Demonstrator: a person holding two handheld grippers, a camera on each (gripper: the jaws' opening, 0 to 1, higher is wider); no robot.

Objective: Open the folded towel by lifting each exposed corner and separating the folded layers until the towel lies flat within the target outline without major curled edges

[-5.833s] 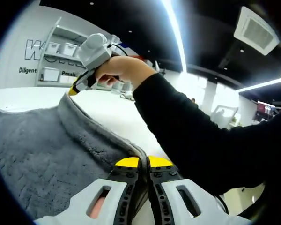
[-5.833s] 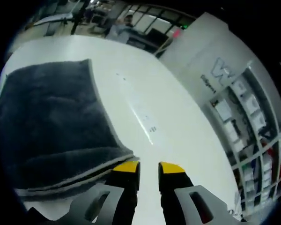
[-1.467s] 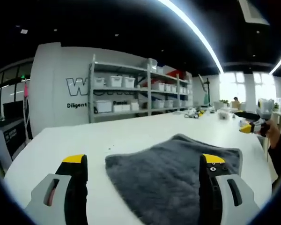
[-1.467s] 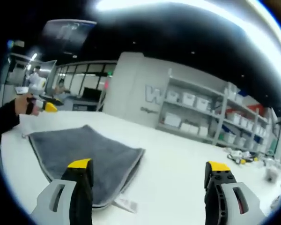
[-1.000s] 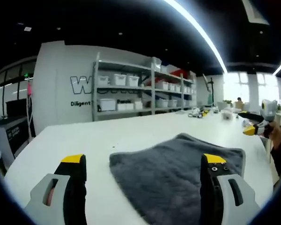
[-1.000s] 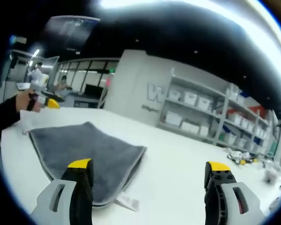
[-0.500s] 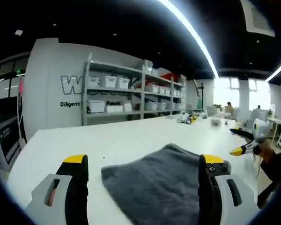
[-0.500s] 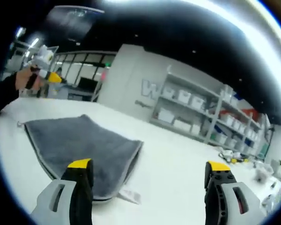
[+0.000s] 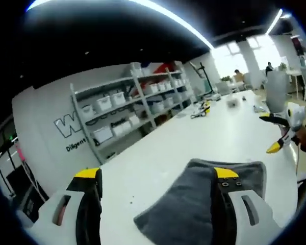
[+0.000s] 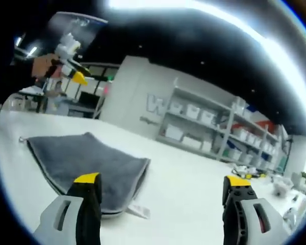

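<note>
A grey towel (image 9: 201, 201) lies spread flat on the white table (image 9: 158, 153). My left gripper (image 9: 155, 176) hangs open above its near edge, nothing between the jaws. In the left gripper view, a hand holds the right gripper (image 9: 280, 133) off the towel's far right corner. In the right gripper view, the towel (image 10: 81, 158) lies to the left, a white label (image 10: 137, 210) sticking out at its near corner. My right gripper (image 10: 161, 179) is open and empty, over the towel's corner and bare table (image 10: 194, 194). The left gripper (image 10: 71, 64) is held high at upper left.
Grey shelving with white bins (image 9: 137, 102) stands against the lettered back wall; it also appears as shelving (image 10: 209, 127) in the right gripper view. Small items (image 9: 204, 108) lie far down the long table. Wide bare tabletop surrounds the towel.
Both grippers have lifted away from the table and tilted, still open. In the right gripper view the left gripper has risen from table height to well above it. The towel has stayed put.
</note>
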